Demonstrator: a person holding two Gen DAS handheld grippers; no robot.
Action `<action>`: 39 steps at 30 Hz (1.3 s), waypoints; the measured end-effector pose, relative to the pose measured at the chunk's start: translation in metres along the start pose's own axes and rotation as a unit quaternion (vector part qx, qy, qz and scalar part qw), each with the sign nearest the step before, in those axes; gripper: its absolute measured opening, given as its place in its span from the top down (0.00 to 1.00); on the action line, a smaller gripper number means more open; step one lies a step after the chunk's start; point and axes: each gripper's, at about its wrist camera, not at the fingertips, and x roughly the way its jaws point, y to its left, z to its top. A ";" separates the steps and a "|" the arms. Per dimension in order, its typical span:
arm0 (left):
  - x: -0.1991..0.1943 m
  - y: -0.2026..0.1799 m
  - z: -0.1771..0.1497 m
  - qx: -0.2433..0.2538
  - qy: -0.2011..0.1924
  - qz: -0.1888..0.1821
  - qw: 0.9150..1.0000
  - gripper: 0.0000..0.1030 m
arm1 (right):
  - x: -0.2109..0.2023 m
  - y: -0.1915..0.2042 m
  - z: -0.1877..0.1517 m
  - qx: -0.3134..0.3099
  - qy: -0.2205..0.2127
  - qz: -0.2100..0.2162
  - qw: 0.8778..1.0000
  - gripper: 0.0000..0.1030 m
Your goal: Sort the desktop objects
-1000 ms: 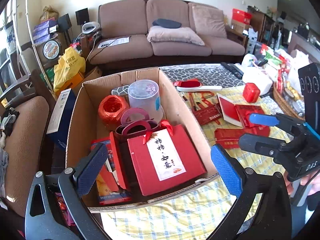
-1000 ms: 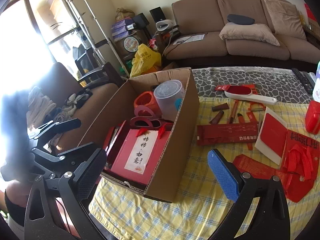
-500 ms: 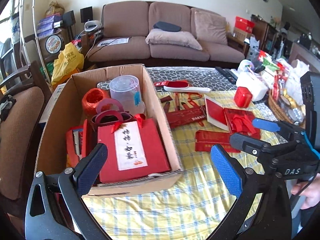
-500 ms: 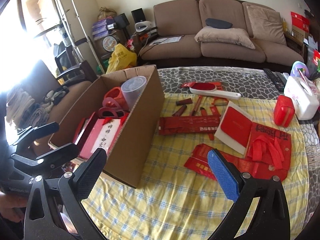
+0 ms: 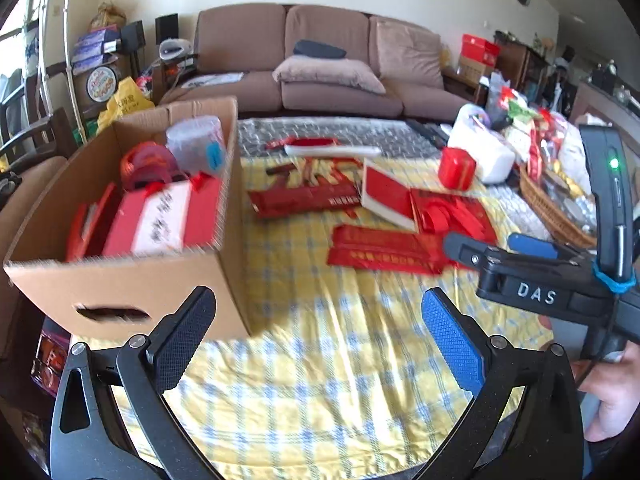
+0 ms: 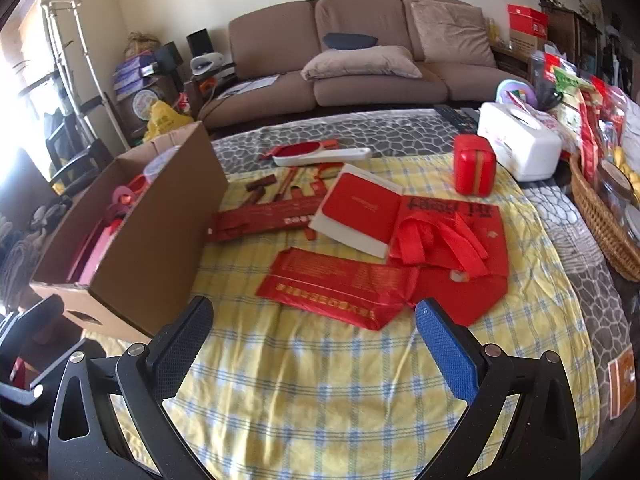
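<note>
A cardboard box [image 5: 132, 280] [image 6: 160, 232] stands at the table's left and holds a red gift bag with a white label [image 5: 164, 220], a red ribbon roll [image 5: 146, 160] and a clear plastic tub [image 5: 196, 144]. On the yellow checked cloth [image 6: 340, 380] lie a flat red packet [image 6: 340, 284], a red cloth bag [image 6: 452, 240], a red-and-white booklet [image 6: 360, 212], a long red packet [image 6: 260, 220], a red tin [image 6: 474, 164] and a white lint brush [image 6: 320, 154]. My left gripper [image 5: 316, 332] is open and empty over the cloth. My right gripper [image 6: 312, 344] is open and empty before the flat packet; it also shows in the left wrist view [image 5: 500, 246].
A white tissue box [image 6: 520, 144] and a wicker basket [image 6: 600, 216] with packets stand at the right edge. A brown sofa [image 6: 360, 60] is behind the table. A chair [image 5: 24, 184] sits left of the box.
Both grippers have pulled back from above the box and swung right, toward the red items on the cloth. Both stay open and empty.
</note>
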 end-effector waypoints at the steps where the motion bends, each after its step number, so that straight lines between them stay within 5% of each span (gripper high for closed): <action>1: 0.005 -0.004 -0.005 0.002 0.005 0.005 1.000 0.00 | 0.003 -0.004 -0.006 -0.001 0.002 -0.009 1.000 0.00; 15: 0.072 0.003 -0.046 -0.002 0.035 0.087 0.996 0.00 | 0.050 -0.021 -0.065 -0.031 0.061 -0.064 0.996 0.00; 39: 0.118 0.019 -0.070 -0.042 0.088 0.083 0.992 0.00 | 0.078 -0.016 -0.087 -0.033 0.064 -0.085 0.994 0.00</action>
